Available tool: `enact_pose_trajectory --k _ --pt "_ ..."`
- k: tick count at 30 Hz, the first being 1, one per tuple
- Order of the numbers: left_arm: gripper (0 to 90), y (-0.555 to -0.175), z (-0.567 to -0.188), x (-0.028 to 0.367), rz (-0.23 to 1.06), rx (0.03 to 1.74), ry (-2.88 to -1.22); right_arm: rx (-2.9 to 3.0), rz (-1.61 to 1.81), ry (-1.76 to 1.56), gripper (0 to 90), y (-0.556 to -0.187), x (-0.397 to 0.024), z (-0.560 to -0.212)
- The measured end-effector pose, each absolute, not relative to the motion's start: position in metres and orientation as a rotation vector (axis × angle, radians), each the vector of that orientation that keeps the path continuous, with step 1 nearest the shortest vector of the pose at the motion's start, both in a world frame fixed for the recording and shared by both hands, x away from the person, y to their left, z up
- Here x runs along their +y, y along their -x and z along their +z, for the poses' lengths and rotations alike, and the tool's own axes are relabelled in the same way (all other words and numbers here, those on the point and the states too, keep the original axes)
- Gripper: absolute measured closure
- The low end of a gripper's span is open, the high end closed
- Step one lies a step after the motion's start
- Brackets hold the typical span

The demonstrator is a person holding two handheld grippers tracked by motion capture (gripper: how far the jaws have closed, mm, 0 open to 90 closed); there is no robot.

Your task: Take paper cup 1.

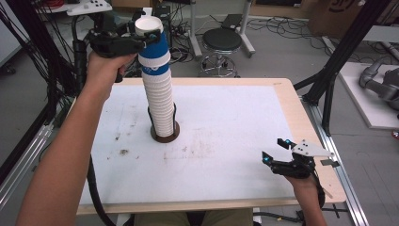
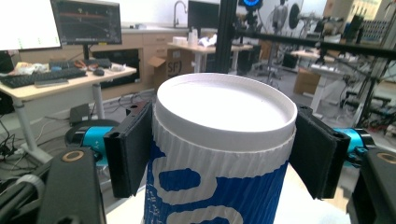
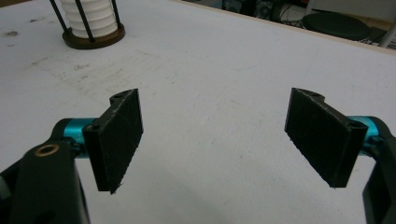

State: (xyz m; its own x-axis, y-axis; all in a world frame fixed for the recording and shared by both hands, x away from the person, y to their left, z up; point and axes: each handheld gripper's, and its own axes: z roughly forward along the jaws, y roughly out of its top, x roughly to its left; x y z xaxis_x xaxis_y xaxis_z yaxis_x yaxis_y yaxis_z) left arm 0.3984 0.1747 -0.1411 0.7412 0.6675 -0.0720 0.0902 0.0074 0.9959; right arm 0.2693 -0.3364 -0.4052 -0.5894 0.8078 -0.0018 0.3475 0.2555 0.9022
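Nearest the lens in the left gripper view: the blue-and-white cup, top of a tall cup stack, w/ the left gripper clenched on it just under the rim, a black pad pressed flat on each side of the ribbed sleeve. The cup sits high above the table, at the stack's top, over the far-left part of the white mat. Below it the stack is plain white ribbed cups, leaning slightly, seated in a round dark base w/ thin black upright rods around the bottom. Judged step: peeling the top cup off the pile. Risks from here: cups nest tight, so a 2nd cup may ride up w/ the first; a pull off-axis could tip the already leaning column, since the rods only guard the lowest part; too hard a squeeze may dent the thin paper wall near the rim, too soft and the sleeve slips through the pads. Nothing steadies the stack lower down. The right gripper is released, jaws wide apart w/ nothing between them, resting near the table's near-right corner, well apart from the stack, so it can't catch a topple. Beyond the table: a black stool, cables on the floor, a black frame post.
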Motion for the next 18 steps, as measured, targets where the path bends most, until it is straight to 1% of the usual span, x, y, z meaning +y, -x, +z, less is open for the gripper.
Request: enact_pose_trajectory --k 11,18 --pt "28.7 -0.385 -0.121 0.187 0.505 0.629 -1.440 2.063 1.300 -1.045 19.6 -0.269 -0.336 -0.405" --pt "28.8 -0.368 -0.110 0.198 0.549 0.604 -1.429 2.064 1.299 -1.049 19.6 -0.269 -0.336 -0.405"
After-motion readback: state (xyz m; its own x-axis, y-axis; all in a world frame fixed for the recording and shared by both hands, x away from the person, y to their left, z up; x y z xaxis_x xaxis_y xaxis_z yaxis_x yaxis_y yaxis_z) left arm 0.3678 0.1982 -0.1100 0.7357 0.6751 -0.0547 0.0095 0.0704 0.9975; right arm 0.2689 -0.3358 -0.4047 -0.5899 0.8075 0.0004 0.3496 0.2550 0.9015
